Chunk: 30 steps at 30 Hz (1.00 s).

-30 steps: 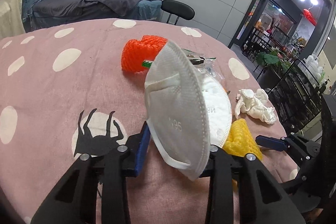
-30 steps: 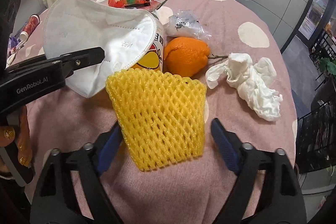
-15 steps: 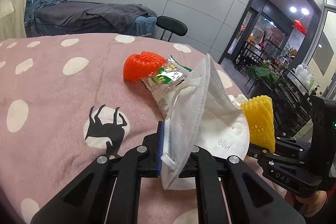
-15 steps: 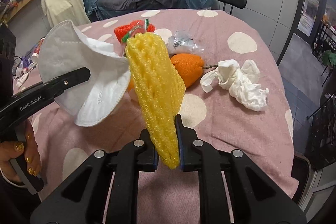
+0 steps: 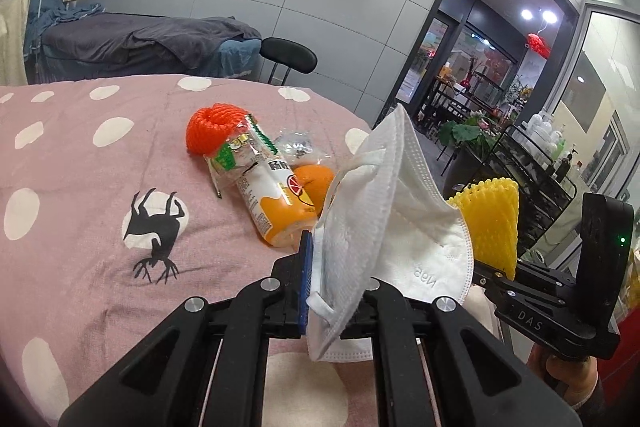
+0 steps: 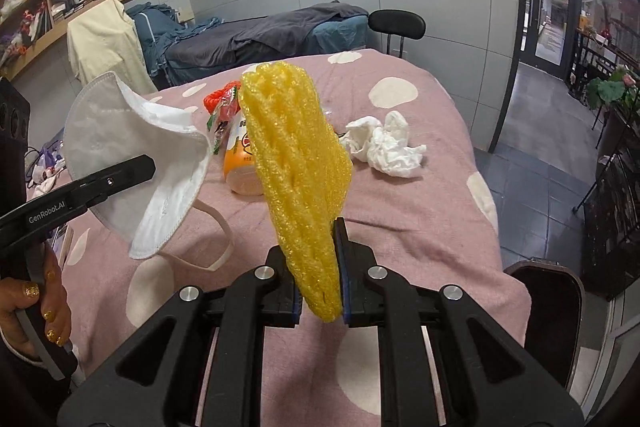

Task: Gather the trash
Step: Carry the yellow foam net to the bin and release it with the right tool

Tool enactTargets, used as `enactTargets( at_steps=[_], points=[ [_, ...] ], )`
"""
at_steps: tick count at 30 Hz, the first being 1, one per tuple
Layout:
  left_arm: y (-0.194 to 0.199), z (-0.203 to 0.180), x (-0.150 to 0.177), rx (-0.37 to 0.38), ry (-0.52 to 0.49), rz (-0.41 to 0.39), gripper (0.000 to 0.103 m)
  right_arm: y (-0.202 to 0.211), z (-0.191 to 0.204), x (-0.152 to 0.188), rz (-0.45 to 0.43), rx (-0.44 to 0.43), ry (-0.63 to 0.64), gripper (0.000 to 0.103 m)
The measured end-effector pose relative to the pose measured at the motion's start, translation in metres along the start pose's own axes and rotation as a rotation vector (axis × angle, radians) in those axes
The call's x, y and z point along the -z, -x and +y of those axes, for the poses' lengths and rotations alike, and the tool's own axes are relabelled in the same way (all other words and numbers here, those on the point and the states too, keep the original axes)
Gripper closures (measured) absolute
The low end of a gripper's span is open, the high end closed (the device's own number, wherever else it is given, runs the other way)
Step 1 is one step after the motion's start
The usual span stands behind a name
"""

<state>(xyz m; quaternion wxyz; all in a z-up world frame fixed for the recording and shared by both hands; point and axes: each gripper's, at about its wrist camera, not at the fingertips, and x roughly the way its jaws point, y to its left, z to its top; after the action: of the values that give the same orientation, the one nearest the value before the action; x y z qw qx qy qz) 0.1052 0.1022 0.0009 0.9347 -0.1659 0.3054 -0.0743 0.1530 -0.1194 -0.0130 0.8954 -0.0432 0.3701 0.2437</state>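
My left gripper [image 5: 332, 279] is shut on a white N95 face mask [image 5: 384, 219], lifted above the pink spotted tablecloth [image 5: 80, 163]; its strap hangs loose. My right gripper [image 6: 320, 267] is shut on a yellow foam fruit net [image 6: 300, 163], squeezed flat and held upright off the table. The mask [image 6: 132, 147] shows left in the right wrist view, the net [image 5: 490, 219] right in the left wrist view. On the cloth lie an orange foam net [image 5: 212, 125], a snack wrapper [image 5: 264, 195], an orange [image 5: 316, 183], a clear crumpled bag [image 5: 296, 145] and a crumpled white tissue [image 6: 384, 143].
A black chair [image 6: 396, 21] stands at the table's far edge, another dark seat [image 6: 548, 291] at the near right. A bed with dark covers [image 5: 140, 43] lies behind. Glass doors and a plant rack [image 5: 520, 155] are off to the right. A hand [image 6: 36, 307] grips the left tool.
Both grippers closed on their items, the left on the mask, the right on the yellow net, and both rose and drew back from the table. The net went from spread to squeezed flat.
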Motion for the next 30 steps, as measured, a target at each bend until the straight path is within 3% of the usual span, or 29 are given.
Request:
enactTargets(
  at_steps=[20, 30],
  points=[
    [-0.026, -0.091, 0.027, 0.170, -0.150, 0.082, 0.094, 0.052, -0.107, 0.054, -0.049, 0.195, -0.270, 0.089],
    [-0.039, -0.137, 0.037, 0.241, -0.243, 0.123, 0.094, 0.042, -0.180, 0.102, 0.057, 0.326, -0.425, 0.089]
  ],
)
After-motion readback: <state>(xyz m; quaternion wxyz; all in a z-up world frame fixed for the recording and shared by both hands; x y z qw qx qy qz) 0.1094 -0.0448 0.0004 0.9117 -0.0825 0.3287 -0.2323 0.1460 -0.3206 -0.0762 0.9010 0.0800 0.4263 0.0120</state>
